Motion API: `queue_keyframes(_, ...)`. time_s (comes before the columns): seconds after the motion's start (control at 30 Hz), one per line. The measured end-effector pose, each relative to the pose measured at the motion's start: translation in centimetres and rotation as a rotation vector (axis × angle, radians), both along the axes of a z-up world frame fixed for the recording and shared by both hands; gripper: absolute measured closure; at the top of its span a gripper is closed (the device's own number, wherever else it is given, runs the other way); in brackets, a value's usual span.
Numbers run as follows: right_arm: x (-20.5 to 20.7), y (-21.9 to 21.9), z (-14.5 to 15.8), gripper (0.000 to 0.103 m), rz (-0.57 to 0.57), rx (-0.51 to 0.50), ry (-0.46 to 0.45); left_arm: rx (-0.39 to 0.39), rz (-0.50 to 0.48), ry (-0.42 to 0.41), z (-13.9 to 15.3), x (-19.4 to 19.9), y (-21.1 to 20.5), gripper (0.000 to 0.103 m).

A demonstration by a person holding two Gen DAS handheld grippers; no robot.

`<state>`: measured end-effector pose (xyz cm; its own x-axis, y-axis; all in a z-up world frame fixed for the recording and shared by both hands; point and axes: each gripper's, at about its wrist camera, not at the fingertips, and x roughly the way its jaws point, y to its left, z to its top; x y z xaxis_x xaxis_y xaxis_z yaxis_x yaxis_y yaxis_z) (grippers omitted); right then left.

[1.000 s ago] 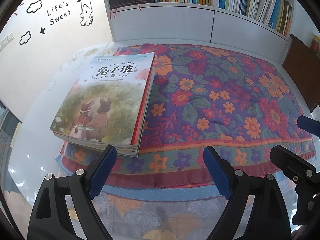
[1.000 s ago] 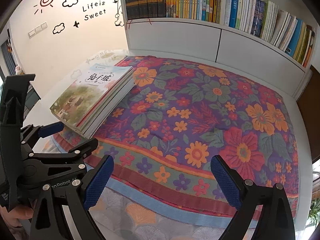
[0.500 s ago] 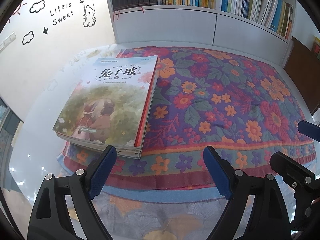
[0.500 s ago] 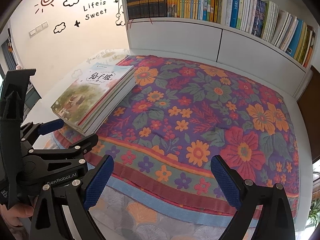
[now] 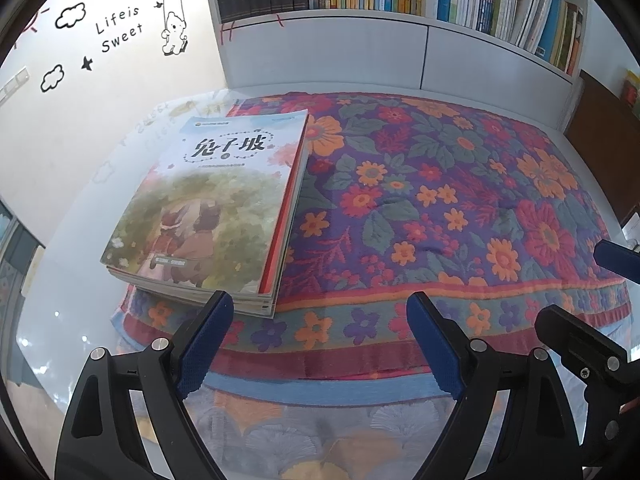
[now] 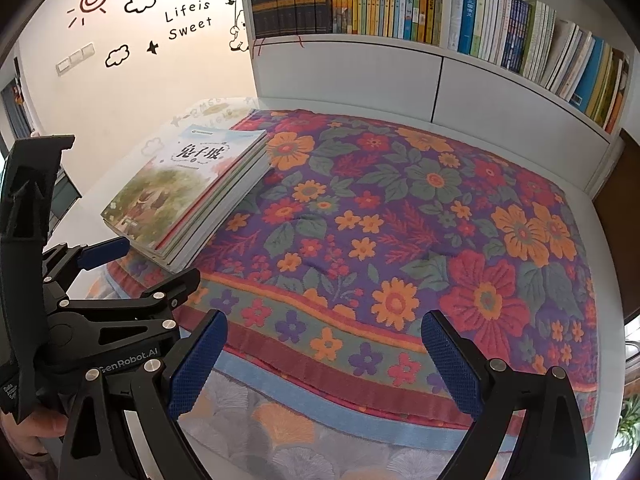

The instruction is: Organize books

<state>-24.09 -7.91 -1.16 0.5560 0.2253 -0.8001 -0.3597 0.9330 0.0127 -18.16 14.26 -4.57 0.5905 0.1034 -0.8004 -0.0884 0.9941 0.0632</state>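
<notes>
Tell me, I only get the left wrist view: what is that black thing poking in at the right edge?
Observer: The right claw; its own view shows it open and empty over the floral cloth.
Operator: Who holds my left claw?
Observer: A person's hand shows beneath it, in the right view's bottom-left corner.
Operator: Anything more on that wall?
Observer: A red sun sticker, beside the cloud stickers.

The left hand-held gripper [image 5: 316, 344] points forward and downward, with its blue pads [image 5: 206, 346] wide apart and nothing between them. The right hand-held gripper [image 6: 320, 364] is beside it, also wide apart and empty. A hand [image 6: 38, 422] holds the left one.
</notes>
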Motion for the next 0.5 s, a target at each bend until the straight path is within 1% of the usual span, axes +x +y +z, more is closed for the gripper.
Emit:
queue_keyframes(0.27,0.1,-0.6,0.0,0.006,-0.016,0.005,0.0,-0.002,-0.005,0.009,-0.3,0.2,-0.3,0.015)
queue_keyframes(0.5,0.3,-1.2,0.0,0.006,-0.035,0.008,0.0,-0.02,-0.011,0.021,-0.7,0.5,-0.6,0.015)
